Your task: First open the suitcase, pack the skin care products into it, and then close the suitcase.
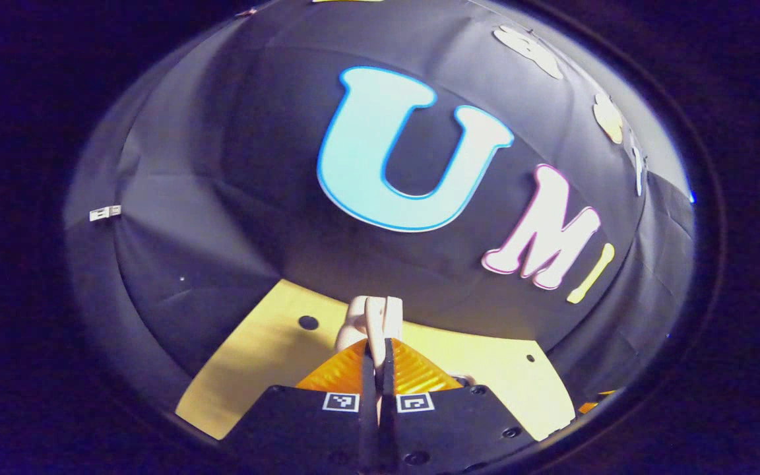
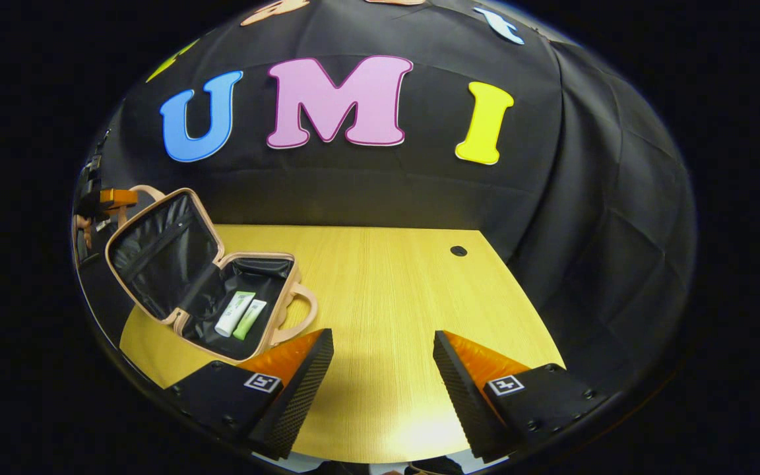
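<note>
On the left we see our left gripper (image 1: 379, 349) clamped on the lid's handle (image 1: 372, 320) of the open suitcase (image 2: 208, 277), two skin care tubes (image 2: 241, 315) lying inside, while our right gripper (image 2: 380, 359) hovers spread above the table (image 2: 406, 290).

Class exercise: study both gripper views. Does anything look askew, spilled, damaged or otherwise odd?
Nothing stands out. The suitcase sits open on the table, lid up, with two tubes lying side by side inside. The left gripper is shut on a pale handle; the right gripper is open over bare table.
</note>
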`<state>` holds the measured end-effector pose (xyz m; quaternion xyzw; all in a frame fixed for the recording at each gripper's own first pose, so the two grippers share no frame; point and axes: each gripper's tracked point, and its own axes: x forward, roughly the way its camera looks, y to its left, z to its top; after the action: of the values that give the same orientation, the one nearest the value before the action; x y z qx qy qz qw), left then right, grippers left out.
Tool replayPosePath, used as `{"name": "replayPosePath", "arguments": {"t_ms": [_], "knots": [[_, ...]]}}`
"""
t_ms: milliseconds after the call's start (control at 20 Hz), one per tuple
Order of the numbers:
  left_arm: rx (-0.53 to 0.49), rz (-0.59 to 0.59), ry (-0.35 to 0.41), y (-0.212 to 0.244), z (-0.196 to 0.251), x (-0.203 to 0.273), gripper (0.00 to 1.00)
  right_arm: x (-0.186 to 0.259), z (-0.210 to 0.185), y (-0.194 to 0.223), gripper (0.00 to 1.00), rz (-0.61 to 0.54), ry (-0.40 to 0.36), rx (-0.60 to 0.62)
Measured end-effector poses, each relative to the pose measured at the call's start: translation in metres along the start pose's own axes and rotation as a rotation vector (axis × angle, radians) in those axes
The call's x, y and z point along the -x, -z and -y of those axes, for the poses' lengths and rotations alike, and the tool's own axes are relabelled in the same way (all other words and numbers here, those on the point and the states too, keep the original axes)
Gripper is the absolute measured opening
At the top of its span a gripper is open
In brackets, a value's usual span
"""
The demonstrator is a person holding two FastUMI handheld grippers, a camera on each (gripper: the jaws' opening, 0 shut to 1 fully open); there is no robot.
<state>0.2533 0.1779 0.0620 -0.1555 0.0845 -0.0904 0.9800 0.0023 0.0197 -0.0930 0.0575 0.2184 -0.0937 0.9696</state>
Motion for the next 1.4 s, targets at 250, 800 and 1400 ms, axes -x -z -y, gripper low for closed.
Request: {"name": "replayPosePath", "arguments": {"t_ms": [250, 800, 1400], "knots": [[0.109, -0.101, 0.208, 0.084, 0.146, -0.018, 0.06, -0.005, 0.026, -0.019, 0.97, 0.07, -0.036, 0.032], [-0.024, -0.269, -0.035, 0.302, 0.222, -0.106, 0.11, -0.052, 0.074, -0.036, 0.96, 0.146, -0.275, 0.034], [-0.299, 0.203, -0.175, 0.147, 0.262, -0.001, 0.96, 0.004, 0.108, -0.079, 0.97, 0.322, -0.243, -0.023]]}}
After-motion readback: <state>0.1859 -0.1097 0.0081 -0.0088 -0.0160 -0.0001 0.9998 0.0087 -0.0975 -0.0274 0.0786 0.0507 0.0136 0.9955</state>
